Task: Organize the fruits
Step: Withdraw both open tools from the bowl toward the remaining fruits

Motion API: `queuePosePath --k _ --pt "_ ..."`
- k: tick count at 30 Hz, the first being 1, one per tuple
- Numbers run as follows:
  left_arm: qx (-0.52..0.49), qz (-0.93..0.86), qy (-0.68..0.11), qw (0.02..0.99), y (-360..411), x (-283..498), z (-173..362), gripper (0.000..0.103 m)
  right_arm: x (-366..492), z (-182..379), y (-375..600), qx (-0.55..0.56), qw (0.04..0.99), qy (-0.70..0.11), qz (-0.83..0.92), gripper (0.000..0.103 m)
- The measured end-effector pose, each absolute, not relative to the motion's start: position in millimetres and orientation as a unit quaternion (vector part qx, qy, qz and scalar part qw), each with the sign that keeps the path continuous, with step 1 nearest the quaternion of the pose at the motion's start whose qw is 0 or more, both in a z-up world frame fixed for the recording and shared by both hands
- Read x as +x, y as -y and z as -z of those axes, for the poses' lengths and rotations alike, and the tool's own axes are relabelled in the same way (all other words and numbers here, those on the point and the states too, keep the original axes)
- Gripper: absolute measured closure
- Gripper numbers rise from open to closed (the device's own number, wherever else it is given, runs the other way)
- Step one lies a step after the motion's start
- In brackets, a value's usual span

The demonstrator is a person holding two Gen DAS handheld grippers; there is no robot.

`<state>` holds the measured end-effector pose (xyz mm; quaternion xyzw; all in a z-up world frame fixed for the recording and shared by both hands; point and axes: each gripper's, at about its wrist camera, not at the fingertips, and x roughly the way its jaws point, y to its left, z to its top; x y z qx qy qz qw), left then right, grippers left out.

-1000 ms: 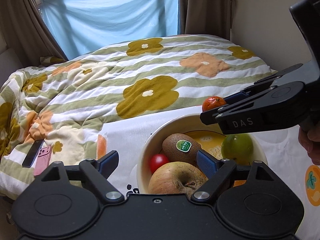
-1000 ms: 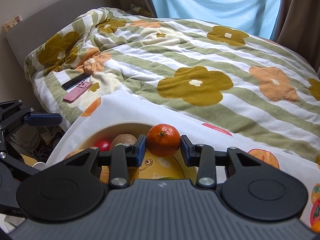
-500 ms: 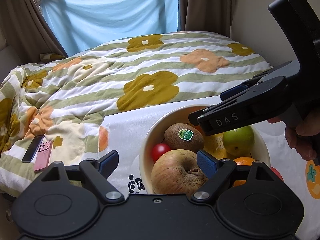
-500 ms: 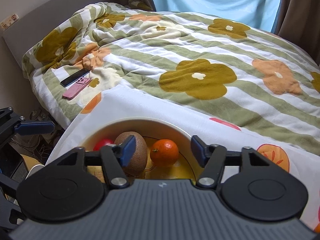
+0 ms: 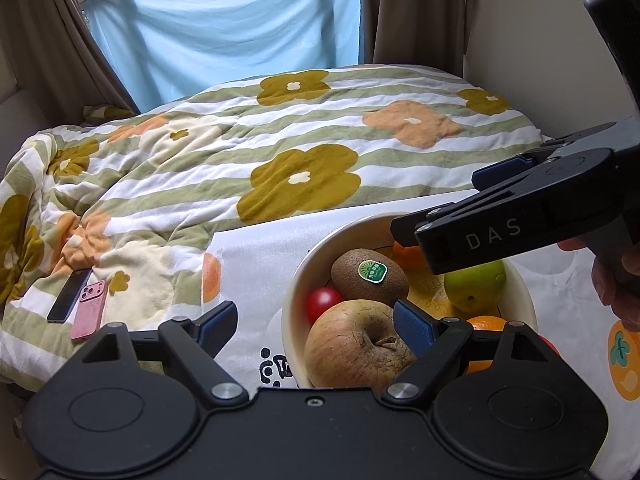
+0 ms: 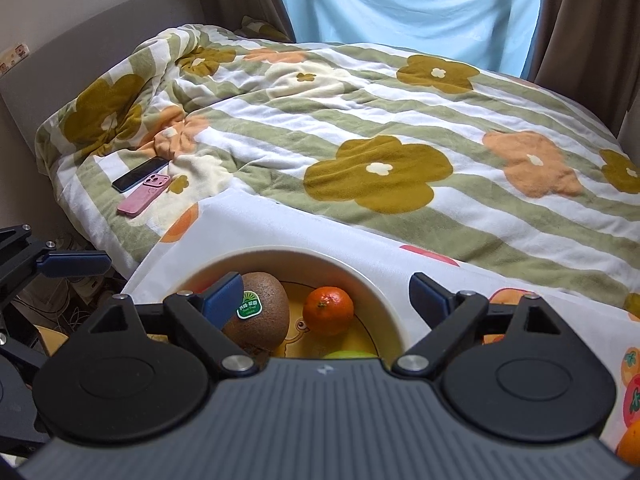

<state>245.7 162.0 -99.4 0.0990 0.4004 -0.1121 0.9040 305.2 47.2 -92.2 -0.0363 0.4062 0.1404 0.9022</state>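
Observation:
A cream bowl [image 5: 294,296] stands on a fruit-print cloth and holds an apple [image 5: 356,344], a kiwi [image 5: 368,276] with a green sticker, a small red fruit [image 5: 322,302], a green fruit [image 5: 474,286] and an orange [image 5: 486,326]. In the right wrist view the bowl [image 6: 384,292] shows the kiwi [image 6: 260,312] and a mandarin [image 6: 328,311] lying free inside. My right gripper [image 6: 326,294] is open and empty above the bowl. My left gripper [image 5: 314,326] is open and empty at the bowl's near left rim.
The fruit-print cloth [image 5: 256,280] lies on a bed with a flowered striped quilt [image 5: 240,152]. A dark phone [image 5: 69,295] and a pink phone [image 5: 90,309] lie on the quilt at left. More fruit [image 6: 632,444] sits at the right wrist view's lower right edge.
My right gripper opened and let go of the mandarin, which now lies in the bowl beside the kiwi. The right gripper then drew back and opened wider. The left gripper stayed open.

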Motion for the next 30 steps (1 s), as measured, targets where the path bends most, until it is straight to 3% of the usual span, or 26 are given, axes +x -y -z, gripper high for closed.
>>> queuePosePath --k 9,14,30 --pt "0.089 0.088 -0.381 0.916 -155.5 223.6 74.9 0.015 276.0 60.9 -29.8 -0.027 0.915 -0.38 -0.134 0.0" --pt "0.08 0.061 -0.361 0.927 -145.2 200.9 57.6 0.005 252.1 44.1 -11.6 -0.019 0.92 -0.368 -0.134 0.0" --pt "0.074 0.054 -0.318 0.944 -54.2 119.5 24.4 0.004 150.6 9.0 106.9 -0.031 0.94 -0.323 -0.108 0.0"
